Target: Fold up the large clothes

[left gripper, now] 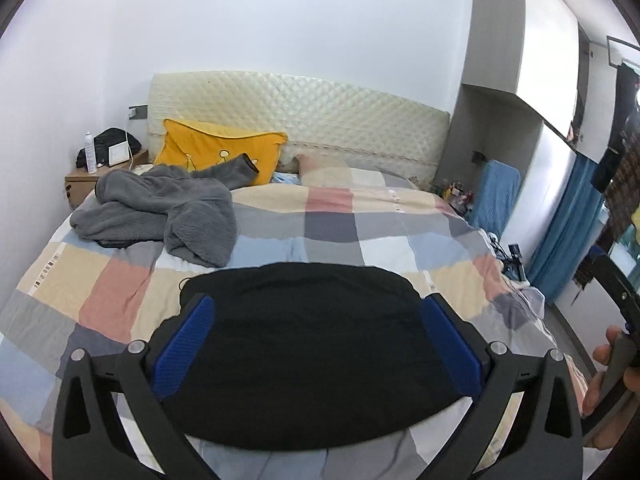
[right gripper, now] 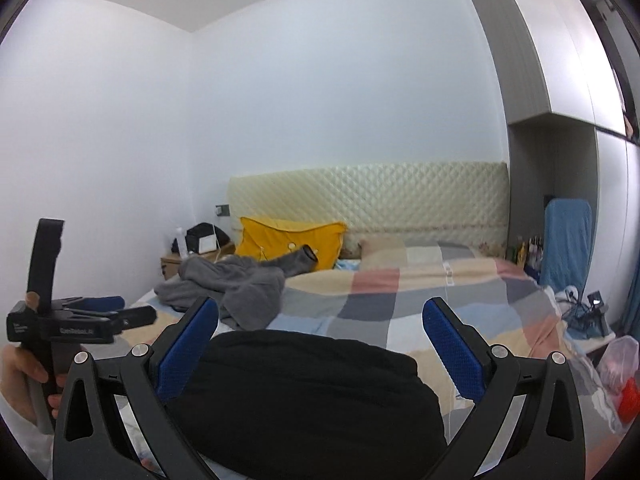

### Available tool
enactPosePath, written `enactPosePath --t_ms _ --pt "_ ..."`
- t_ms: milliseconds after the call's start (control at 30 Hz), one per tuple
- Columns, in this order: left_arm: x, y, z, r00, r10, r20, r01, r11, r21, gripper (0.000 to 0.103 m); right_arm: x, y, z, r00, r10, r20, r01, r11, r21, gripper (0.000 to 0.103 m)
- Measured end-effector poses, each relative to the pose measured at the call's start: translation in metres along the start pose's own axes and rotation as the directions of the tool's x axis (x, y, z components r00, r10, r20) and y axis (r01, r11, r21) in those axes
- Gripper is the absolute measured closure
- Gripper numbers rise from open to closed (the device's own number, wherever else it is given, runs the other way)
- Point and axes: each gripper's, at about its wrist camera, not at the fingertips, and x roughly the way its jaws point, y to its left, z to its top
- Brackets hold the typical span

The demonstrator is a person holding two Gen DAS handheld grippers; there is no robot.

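A black garment lies folded flat on the checked quilt, at the near end of the bed. It also shows in the right wrist view. My left gripper is open and empty, hovering above the black garment. My right gripper is open and empty, above the garment's near part. The left gripper shows in the right wrist view, held by a hand. A crumpled grey fleece garment lies at the far left of the bed, also in the right wrist view.
A yellow pillow leans on the cream quilted headboard. A wooden nightstand with a bottle and bag stands at the far left. A grey wardrobe and blue curtain stand right. A plastic bag lies right of the bed.
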Motion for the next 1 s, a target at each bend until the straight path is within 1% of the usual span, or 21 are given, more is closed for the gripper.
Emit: enactPosePath --t_ms 167,300,367,467,533,600,733,867,933,1000 --pt "-0.022 -0.015 -0.007 0.997 0.079 0.013 -0.079 0.996 0.033 0.0 -0.026 0.009 -0.002 1.0 0.011 0.026 -0.011 1.0 0.013 0.0" --pt "-0.04 -0.027 -0.016 0.994 0.106 0.027 -0.107 0.993 0.052 0.0 -0.037 0.013 -0.005 0.999 0.027 0.029 -0.028 0.999 0.034 0.0" --pt "-0.047 -0.034 -0.021 0.992 0.117 0.038 -0.12 0.991 0.065 0.0 -0.045 0.018 -0.004 0.999 0.015 0.047 -0.017 0.999 0.042 0.0" --pt "-0.056 -0.043 -0.027 0.992 0.115 0.051 -0.118 0.992 0.052 0.0 -0.049 0.021 -0.006 0.999 0.016 0.038 -0.017 0.999 0.038 0.0" --pt "-0.057 -0.051 -0.031 0.993 0.104 0.055 -0.108 0.992 0.069 0.0 -0.053 0.023 -0.012 0.999 0.029 0.026 -0.029 0.999 0.03 0.0" --pt "-0.055 -0.055 -0.036 0.994 0.101 0.04 -0.105 0.991 0.089 0.0 -0.055 0.024 -0.019 0.999 0.033 0.006 -0.033 0.999 0.026 0.0" --pt "-0.052 -0.053 -0.046 0.988 0.153 0.022 -0.155 0.984 0.083 0.0 -0.057 0.029 -0.028 1.0 0.018 -0.017 -0.018 1.0 0.021 0.0" --pt "-0.056 -0.053 -0.057 0.99 0.143 0.005 -0.143 0.987 0.078 0.0 -0.061 0.033 -0.04 0.999 0.01 -0.033 -0.008 0.999 0.048 0.0" --pt "-0.057 -0.053 -0.062 0.989 0.149 -0.001 -0.149 0.985 0.084 0.0 -0.059 0.035 -0.047 0.998 0.003 -0.055 0.0 0.998 0.056 0.0" --pt "-0.057 -0.053 -0.066 0.99 0.137 -0.014 -0.136 0.988 0.08 0.0 -0.058 0.037 -0.054 0.997 -0.002 -0.081 0.007 0.998 0.058 0.0"
